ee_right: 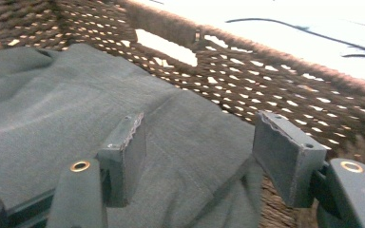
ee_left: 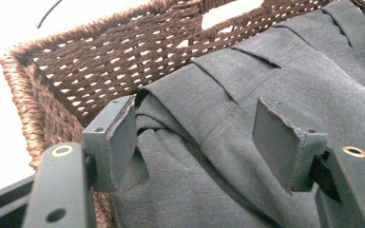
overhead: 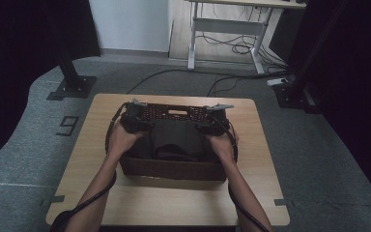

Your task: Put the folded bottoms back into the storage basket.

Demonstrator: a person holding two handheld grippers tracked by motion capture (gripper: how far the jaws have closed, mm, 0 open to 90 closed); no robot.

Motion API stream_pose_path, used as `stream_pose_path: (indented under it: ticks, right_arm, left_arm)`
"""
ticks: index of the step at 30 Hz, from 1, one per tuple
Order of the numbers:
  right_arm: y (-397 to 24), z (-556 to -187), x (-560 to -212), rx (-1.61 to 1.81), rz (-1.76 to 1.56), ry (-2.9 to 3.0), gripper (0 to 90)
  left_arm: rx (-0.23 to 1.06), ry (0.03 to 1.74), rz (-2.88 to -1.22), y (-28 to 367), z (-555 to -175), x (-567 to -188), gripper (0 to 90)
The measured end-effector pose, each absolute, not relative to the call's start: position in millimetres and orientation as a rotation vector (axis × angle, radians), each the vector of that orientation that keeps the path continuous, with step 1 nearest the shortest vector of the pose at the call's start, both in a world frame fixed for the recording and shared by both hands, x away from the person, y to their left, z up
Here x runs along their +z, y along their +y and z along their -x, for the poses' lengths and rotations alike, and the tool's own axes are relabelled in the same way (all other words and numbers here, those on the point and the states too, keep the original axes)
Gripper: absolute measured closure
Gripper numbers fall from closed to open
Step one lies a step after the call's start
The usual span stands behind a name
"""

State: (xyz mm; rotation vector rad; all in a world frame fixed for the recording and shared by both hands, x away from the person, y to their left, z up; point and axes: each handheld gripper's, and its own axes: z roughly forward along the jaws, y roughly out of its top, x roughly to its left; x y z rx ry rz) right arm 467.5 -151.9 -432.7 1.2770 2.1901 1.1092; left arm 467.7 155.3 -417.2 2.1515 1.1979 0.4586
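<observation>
Between the jaws of the left gripper (ee_left: pixel 195 142), in the left gripper view, lies a fold of dark grey woven cloth (ee_left: pixel 266 85); the pads stand apart and do not press on it. The right gripper (ee_right: pixel 199 159) is in the same condition: jaws apart, the cloth beneath the gap, no pad pressing on it. Whether either pad brushes the fabric cannot be told.

The cloth rests inside a brown rectangular wicker basket (ee_left: pixel 76 71) with slot handles cut in its walls. In the left gripper view the cloth shows pleats or seams; in the right gripper view it lies smoother and reaches to the basket wall just beside the outer jaw.

In the high view the left gripper (overhead: pixel 134 117) and right gripper (overhead: pixel 212 120) sit at the far corners of the basket (overhead: pixel 174 169), one hand on each. The cloth (overhead: pixel 176 137) reads there as a dark mass; its folds and garment type are hard to make out.

The basket stands on a light wooden table (overhead: pixel 174 203), whose near edge is cut off at the bottom. Around it lies grey carpet (overhead: pixel 29 159), with black stand bases (overhead: pixel 72 87), loose cables (overhead: pixel 183 75) and a white-framed desk (overhead: pixel 227 24) behind. Both side areas are too dark to read.
</observation>
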Motion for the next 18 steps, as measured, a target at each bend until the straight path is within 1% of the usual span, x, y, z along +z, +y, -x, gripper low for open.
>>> stream_pose_path:
  ticks: [3,9,10,11,15,18]
  right_arm:
    - [-151,-467,-435,1.113,-1.262,2.222,32.9]
    - [-151,-465,-439,1.155,-1.241,2.247,26.5]
    - [-152,-464,-438,1.158,-1.234,2.249,25.7]
    - [-153,-463,-438,1.170,-1.229,2.247,24.1]
    - [-155,-460,-435,1.217,-1.198,2.255,15.6]
    - [-157,-456,-432,1.250,-1.184,2.268,13.4]
  left_arm:
    - [0.433,1.181,-2.157,155,-467,-419,27.7]
    - [0.397,1.150,-2.161,156,-466,-418,15.0]
    - [0.394,1.147,-2.156,157,-465,-418,14.0]
    - [0.392,1.140,-2.157,158,-464,-417,13.3]
    - [0.388,1.129,-2.154,160,-461,-415,3.9]
    - [0.408,1.111,-2.143,162,-457,-413,0.0]
